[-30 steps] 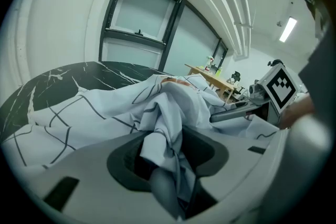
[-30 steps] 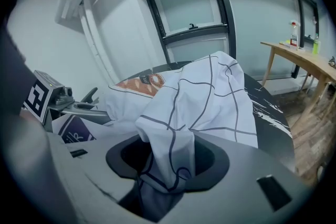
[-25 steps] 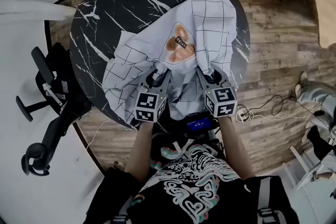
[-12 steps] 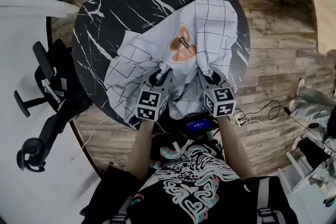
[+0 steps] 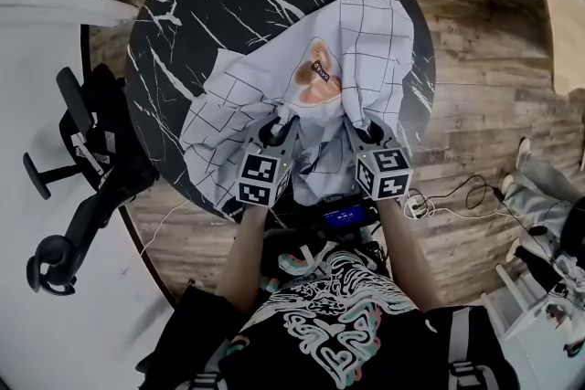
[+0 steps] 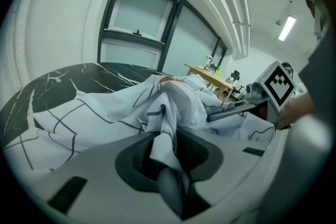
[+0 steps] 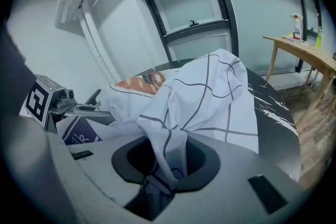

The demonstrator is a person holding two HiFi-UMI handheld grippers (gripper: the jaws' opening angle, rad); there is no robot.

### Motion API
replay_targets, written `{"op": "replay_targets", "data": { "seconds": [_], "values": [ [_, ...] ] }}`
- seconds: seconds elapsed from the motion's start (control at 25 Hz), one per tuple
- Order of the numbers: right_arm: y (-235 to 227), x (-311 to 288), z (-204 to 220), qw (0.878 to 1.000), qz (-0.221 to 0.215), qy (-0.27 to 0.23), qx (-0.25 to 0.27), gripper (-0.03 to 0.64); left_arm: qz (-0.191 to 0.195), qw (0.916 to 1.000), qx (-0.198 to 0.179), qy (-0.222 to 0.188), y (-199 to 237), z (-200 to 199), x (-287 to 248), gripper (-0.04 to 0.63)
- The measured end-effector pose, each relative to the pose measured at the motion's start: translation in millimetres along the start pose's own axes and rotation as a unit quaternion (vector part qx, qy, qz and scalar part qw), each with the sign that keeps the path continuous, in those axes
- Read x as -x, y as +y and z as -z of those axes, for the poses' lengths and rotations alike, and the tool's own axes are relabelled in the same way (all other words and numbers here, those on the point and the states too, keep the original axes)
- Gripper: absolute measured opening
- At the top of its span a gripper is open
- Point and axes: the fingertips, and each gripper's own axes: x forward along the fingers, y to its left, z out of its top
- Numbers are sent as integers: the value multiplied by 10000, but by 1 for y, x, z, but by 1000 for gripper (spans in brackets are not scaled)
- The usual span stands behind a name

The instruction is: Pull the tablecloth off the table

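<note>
Crumpled tablecloth (image 5: 366, 41) pinched at two folds
The left gripper (image 5: 277, 125) and right gripper (image 5: 362, 131) each clamp a bunched fold, jaws nearly together; the checked cloth lies heaped over the near right edge of the round black tabletop (image 5: 210, 5).

Left forearm (image 5: 239, 256) and right forearm (image 5: 403, 251) reach forward side by side at lower centre; left hand-held gripper (image 5: 276, 131) and right hand-held gripper (image 5: 364, 132) each clamp a fold of cloth (image 5: 366, 41), jaws nearly together
</note>
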Motion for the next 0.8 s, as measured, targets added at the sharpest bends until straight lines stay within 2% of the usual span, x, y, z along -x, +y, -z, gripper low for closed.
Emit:
{"op": "replay_targets", "data": {
  "seconds": [0.4,0.8],
  "values": [
    [1,0,-2,9993,-18,-260,276,101,-25,10000,90,29,1,0,-2,89],
    [2,1,-4,9997,-92,-202,93,97,-86,10000,32,32,-1,-1,-1,87]
  ]
}}
